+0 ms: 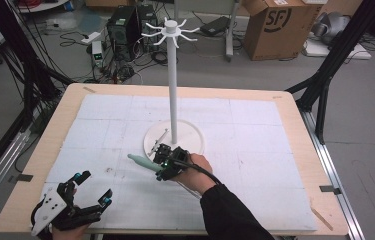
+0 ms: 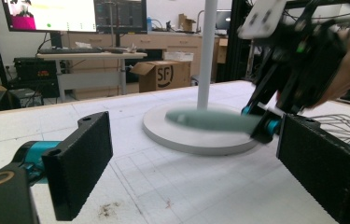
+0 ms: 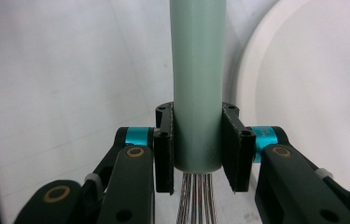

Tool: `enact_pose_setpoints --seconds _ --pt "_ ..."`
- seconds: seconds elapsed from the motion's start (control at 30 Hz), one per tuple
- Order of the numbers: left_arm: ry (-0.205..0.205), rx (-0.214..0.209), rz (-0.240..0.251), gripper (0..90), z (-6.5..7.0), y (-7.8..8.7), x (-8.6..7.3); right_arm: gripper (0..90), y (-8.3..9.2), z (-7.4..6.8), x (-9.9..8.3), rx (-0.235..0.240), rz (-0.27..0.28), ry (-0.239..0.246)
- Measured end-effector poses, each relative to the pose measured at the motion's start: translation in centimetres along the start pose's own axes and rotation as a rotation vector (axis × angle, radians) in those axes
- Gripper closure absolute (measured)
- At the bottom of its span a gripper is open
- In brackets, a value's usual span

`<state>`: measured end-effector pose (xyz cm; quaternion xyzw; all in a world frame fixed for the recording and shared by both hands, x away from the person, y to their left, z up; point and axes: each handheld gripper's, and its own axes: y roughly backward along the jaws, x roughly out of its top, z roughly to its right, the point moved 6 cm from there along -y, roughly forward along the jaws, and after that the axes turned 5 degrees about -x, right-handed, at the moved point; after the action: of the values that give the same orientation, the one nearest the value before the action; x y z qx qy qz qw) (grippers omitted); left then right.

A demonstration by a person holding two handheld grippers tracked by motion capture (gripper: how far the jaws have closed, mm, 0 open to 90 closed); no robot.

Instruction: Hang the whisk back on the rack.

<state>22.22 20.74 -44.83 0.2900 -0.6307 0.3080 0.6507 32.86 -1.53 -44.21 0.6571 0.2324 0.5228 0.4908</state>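
White foam matting covered a pale wooden table (image 1: 35, 150). At the left, the left gripper (image 1: 91, 190) rested near the front edge, jaws spread wide with nothing between them. Right of it, the right gripper (image 3: 197, 140) was clenched on the pale green cylindrical handle of a wire whisk (image 3: 197, 70), its wires trailing back between the jaws, just beside the round white base of a tall hook stand (image 1: 195, 137). The grip sat at the handle's very end, so, in my judgement, the whisk might pivot or slip once lifted.
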Motion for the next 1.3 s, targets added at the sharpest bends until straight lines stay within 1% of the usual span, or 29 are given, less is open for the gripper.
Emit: enact_pose_setpoints --seconds 0.13,0.17,0.23,0.37,0.43,0.53,0.57,0.6,0.63,0.67,0.7,0.8,0.83,0.87,0.97,1.1,1.17,1.27,1.3 --pt "-0.003 -0.001 -0.005 11.0 0.0 0.0 0.0 69.4 2.5 0.5 -0.3 -0.006 0.078 -0.011" --pt "-0.004 -0.001 -0.005 11.0 0.0 0.0 0.0 69.4 3.0 0.6 -0.4 -0.006 0.092 -0.018" --pt "-0.003 0.002 -0.003 11.0 0.0 -0.1 -0.1 69.3 4.2 1.1 -0.5 -0.003 0.144 -0.039" --pt "-0.003 0.001 -0.006 11.0 0.1 -0.1 -0.1 69.4 6.3 1.9 -0.8 -0.004 0.203 -0.069" --pt "-0.003 0.0 -0.007 11.1 0.1 -0.1 -0.1 69.4 7.4 2.2 -0.6 -0.005 0.235 -0.073" --pt "-0.004 0.001 -0.006 11.0 0.1 -0.1 -0.1 69.4 9.2 2.2 -0.1 0.008 0.29 -0.077" --pt "-0.002 0.0 -0.006 11.0 0.1 -0.1 -0.1 69.4 9.9 2.1 0.2 0.028 0.307 -0.076" --pt "-0.003 0.0 -0.008 11.1 0.1 -0.1 -0.1 69.4 10.5 2.1 0.5 0.039 0.335 -0.083" --pt "-0.004 0.0 -0.008 11.0 0.1 -0.1 -0.1 69.4 11.7 2.1 1.1 0.059 0.385 -0.084" --pt "-0.004 0.0 -0.008 11.0 0.1 -0.1 -0.1 69.4 11.7 2.1 1.1 0.059 0.385 -0.084" --pt "-0.003 0.0 -0.011 11.1 0.1 -0.1 -0.1 69.3 12.4 2.2 1.3 0.061 0.407 -0.09" --pt "-0.003 0.0 -0.011 11.1 0.1 -0.1 -0.1 69.3 14.3 2.4 2.1 0.075 0.483 -0.108" --pt "-0.002 0.0 -0.012 11.1 0.1 -0.1 -0.2 69.4 15.3 2.6 2.6 0.074 0.523 -0.108" --pt "-0.002 0.0 -0.012 11.1 0.1 -0.1 -0.2 69.4 15.3 2.6 2.6 0.074 0.523 -0.108" --pt "-0.003 0.001 -0.01 11.1 0.1 -0.1 -0.1 69.4 16.8 2.8 3.4 0.07 0.566 -0.107" --pt "-0.004 0.002 -0.01 11.1 0.1 -0.1 -0.1 69.4 18.7 3.1 4.6 0.073 0.641 -0.11" --pt "-0.003 0.001 -0.011 11.1 0.1 -0.1 -0.2 69.3 19.4 3.3 4.9 0.074 0.677 -0.119" --pt "-0.003 0.001 -0.012 11.1 0.1 -0.1 -0.2 69.3 19.9 3.7 5.4 0.064 0.701 -0.132" --pt "-0.004 0.001 -0.012 11.1 0.1 -0.1 -0.2 69.3 20.2 4.0 5.9 0.064 0.737 -0.145"
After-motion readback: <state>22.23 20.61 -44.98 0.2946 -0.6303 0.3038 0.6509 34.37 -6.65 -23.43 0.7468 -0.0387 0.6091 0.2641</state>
